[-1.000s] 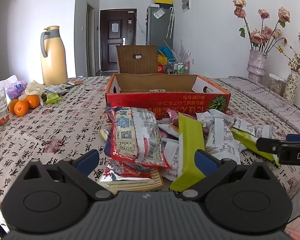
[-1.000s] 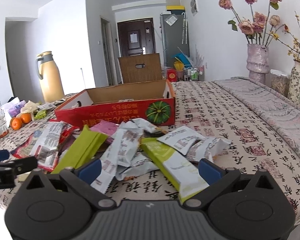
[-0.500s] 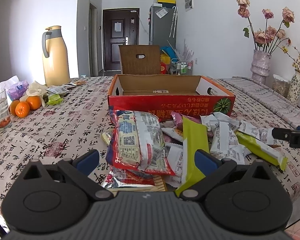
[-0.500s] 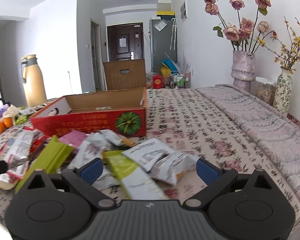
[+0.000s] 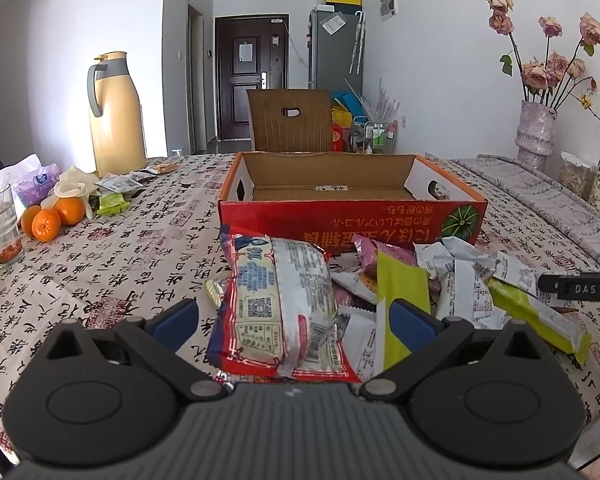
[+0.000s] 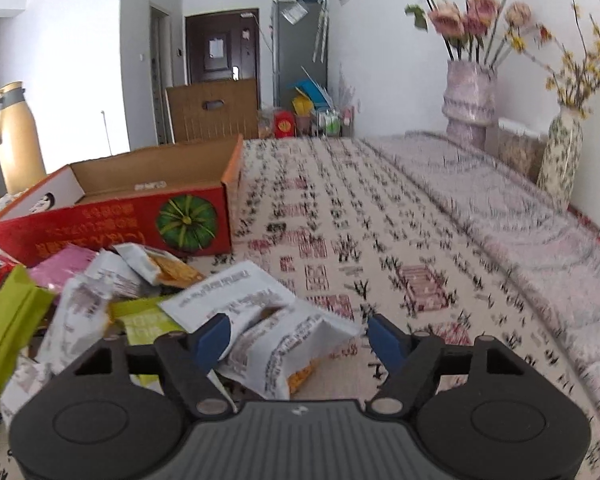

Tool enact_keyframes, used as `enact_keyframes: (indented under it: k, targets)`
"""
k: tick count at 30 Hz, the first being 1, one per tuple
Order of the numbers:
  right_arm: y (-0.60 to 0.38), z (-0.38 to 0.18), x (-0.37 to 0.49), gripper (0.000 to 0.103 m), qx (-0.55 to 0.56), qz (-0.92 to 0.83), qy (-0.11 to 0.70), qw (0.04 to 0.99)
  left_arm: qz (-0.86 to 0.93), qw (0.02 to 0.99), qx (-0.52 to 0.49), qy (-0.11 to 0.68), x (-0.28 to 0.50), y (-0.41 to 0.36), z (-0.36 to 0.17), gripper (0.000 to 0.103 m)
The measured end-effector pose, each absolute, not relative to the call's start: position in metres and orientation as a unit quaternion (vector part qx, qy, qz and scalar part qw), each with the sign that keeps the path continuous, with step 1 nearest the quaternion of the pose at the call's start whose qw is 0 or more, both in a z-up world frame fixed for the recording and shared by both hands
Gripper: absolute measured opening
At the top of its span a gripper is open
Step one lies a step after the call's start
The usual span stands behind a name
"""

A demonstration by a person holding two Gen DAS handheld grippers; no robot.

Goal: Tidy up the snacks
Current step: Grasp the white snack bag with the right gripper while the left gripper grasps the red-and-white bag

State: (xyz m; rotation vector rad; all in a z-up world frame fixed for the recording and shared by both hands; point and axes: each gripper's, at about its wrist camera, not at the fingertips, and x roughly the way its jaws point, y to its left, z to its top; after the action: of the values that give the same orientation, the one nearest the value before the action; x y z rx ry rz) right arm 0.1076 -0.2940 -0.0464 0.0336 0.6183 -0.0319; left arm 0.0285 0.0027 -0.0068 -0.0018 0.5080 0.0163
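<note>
Barely started: my right hand-held gripper (image 6: 298,340) is closing around a white snack packet (image 6: 276,344), pile (image 5: 380,292) unsorted, red box (image 5: 352,216) nearly empty.

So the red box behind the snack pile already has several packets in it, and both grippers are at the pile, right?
Not quite: the red box holds no packets; the left wrist view shows its cardboard floor bare. The rest stands: the left gripper and right gripper are both at the snack pile.

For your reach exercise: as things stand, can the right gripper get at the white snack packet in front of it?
Probably yes: the white snack packet already lies between the closing jaws of the right gripper, nothing covering it.
</note>
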Motion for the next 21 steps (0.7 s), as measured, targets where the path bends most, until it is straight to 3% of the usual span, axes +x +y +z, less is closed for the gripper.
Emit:
enact_keyframes:
  k: [2,12,21]
  targets:
    - [-0.296,-0.053,0.109,0.073,0.023,-0.02,0.309,0.95,0.009,0.967,-0.001,0.256,0.03,0.003,-0.008,0.103]
    - [-0.299,-0.064,0.112,0.048,0.039,-0.014,0.309,0.95,0.008,0.965,-0.003,0.263,0.033,0.003,-0.011,0.103]
    - [-0.298,-0.058,0.101,0.042,0.036,-0.018,0.284,0.958,0.009,0.964,-0.004,0.265,0.034,0.004,-0.011,0.103]
